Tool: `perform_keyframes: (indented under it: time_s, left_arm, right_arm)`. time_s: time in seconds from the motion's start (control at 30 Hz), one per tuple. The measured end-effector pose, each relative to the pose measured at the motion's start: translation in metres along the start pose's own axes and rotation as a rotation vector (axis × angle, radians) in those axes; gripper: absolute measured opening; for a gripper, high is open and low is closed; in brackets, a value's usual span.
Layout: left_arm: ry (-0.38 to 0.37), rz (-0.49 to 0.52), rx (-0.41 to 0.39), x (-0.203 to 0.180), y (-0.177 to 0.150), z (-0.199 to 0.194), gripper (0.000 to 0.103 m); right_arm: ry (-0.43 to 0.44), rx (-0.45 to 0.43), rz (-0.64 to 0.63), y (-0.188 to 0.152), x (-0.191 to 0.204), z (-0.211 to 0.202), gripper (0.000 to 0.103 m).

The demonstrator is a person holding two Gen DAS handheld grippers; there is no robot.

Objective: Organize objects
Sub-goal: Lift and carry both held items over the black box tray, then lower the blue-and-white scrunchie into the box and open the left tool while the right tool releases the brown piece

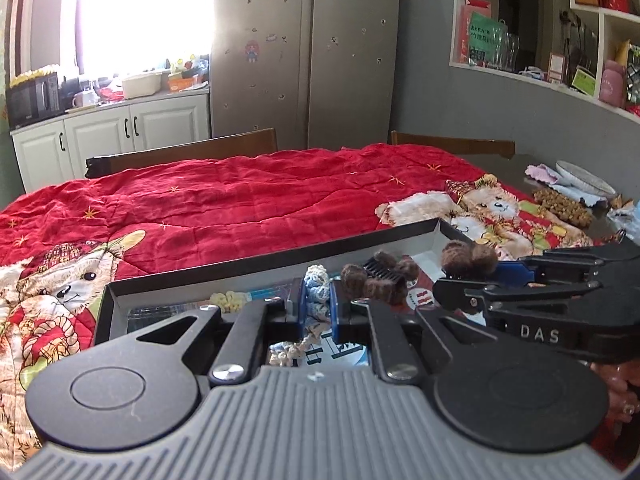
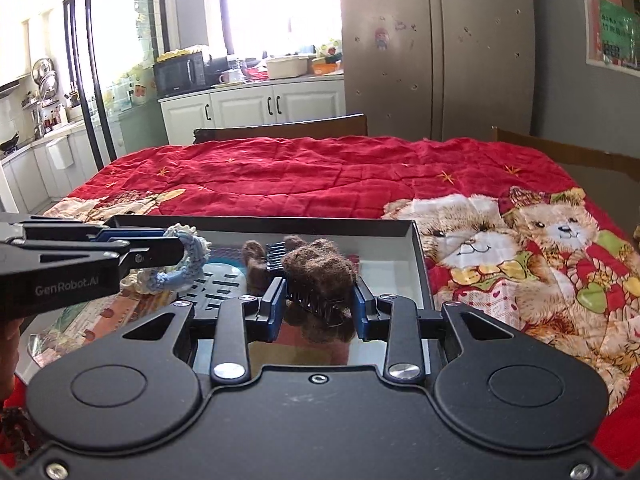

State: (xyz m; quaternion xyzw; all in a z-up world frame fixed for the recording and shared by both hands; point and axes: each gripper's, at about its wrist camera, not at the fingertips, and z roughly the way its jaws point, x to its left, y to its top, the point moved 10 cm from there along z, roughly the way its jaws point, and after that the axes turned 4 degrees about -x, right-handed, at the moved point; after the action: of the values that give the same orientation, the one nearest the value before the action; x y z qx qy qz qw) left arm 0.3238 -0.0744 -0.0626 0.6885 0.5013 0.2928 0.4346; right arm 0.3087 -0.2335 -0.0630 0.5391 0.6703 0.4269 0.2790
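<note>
Two brown fuzzy hair clips (image 2: pixel 318 276), one crocheted scrunchie (image 1: pixel 317 292)

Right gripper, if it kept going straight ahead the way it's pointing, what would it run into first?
Probably the brown furry hair claw lying just beyond the one it holds, then the box's far wall. Depth is hard to judge.

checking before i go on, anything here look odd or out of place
Nothing damaged or spilled. The tray sits skewed on the red quilt. The left gripper holds a blue scrunchie over it; the right gripper holds a brown clip. More bits lie loose beyond the quilt.
</note>
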Motion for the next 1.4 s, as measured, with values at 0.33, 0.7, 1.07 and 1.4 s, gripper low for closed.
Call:
perform_keyframes:
  time_s: [0.33,0.7,1.07,1.4]
  left_arm:
    - [0.000,0.006,0.017,-0.001,-0.005,0.006,0.014]
    - [-0.003,0.039,0.061,-0.007,-0.011,0.013,0.016]
    - [0.010,0.056,0.105,-0.009,-0.018,0.016,0.022]
    - [0.019,0.069,0.116,-0.010,-0.022,0.017,0.043]
  right_arm:
    - [0.002,0.017,0.013,-0.004,-0.004,0.010,0.033]
    - [0.003,0.046,-0.034,-0.007,0.004,0.015,0.033]
    - [0.018,0.065,-0.026,-0.008,0.002,0.020,0.032]
    - [0.022,0.066,-0.025,-0.009,0.002,0.020,0.034]
